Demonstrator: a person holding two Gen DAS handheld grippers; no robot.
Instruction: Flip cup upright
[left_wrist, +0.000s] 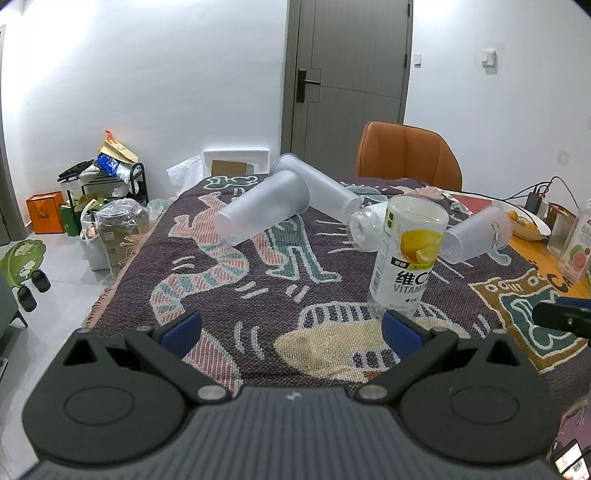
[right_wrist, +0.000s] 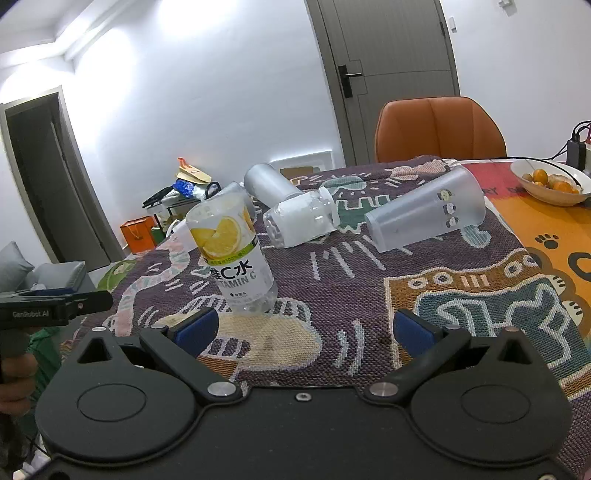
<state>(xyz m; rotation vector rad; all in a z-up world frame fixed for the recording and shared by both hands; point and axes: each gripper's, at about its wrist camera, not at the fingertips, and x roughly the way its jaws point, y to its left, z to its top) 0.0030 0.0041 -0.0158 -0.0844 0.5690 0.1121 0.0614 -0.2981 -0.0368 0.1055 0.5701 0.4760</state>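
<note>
Cups lie scattered on a patterned woven cloth that covers the table, and the lemon-labelled Vitamin C cup, cut from a drinks bottle, is taken here as the landmark: it stands mouth-up near the front of the cloth, just beyond the tips of both grippers. Beyond it and to its left, two frosted cups are seen on their sides, one laid across the other so that they touch; the rear cup has its mouth turned away toward the wall. Directly behind the landmark a clear cut bottle lies on its side, apparently touching the rear frosted cup, though the contact is hard to judge. To the landmark's right a frosted cup with small stickers lies tipped over, its base pointing toward the cameras. Farther right of it, off the cloth, a white bowl of oranges is set, and an orange chair stands behind the table. The left gripper is held low over the cloth in front of the landmark with its blue-padded jaws spread wide and nothing between them. The right gripper is held likewise, jaws spread apart and empty, with the landmark just beyond its left finger.
</note>
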